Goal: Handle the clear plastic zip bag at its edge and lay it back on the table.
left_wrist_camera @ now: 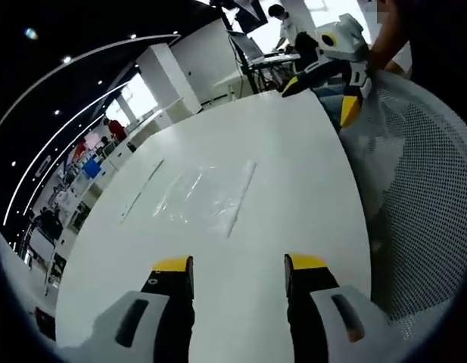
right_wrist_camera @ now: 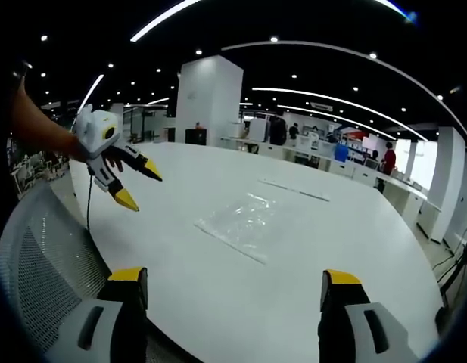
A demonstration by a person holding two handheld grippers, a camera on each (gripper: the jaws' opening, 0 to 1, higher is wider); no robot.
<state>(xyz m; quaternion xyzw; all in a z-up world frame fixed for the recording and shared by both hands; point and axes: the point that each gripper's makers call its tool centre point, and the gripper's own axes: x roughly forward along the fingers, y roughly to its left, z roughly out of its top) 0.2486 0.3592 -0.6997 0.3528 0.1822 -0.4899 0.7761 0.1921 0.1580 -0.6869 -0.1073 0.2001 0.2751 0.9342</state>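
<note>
1. Table (left_wrist_camera: 294, 151): broad white surface, its curved edge nearest the person; it carries the task's thing well in from that edge, roughly mid-surface.
2. Mesh chair back (left_wrist_camera: 437, 212): grey netted panel just beside the table edge, on the right of the left gripper view and at the lower left of the right gripper view.
3. Clear plastic zip bag (left_wrist_camera: 207, 195): it lies flat on the table, crinkled, with a straight edge strip along one side; also seen in the right gripper view (right_wrist_camera: 244, 223). Neither gripper touches it. A second thin strip-like mark lies on the table just beyond it; what it is cannot be told.
4. Left gripper (left_wrist_camera: 239, 274): yellow-tipped jaws stand wide apart and hold nothing, above bare table short of the bag. In the right gripper view it appears at the left (right_wrist_camera: 135, 181), raised over the table edge, jaws spread.
5. Right gripper (right_wrist_camera: 237, 291): jaws likewise wide apart and empty, near the table edge, pointed toward the bag.
6. Step in hand (judgement): approach, before any grasp. The bag lies flat and slick, so the next move probably calls for lowering one gripper to the stiffer edge strip and closing on that edge alone.
</note>
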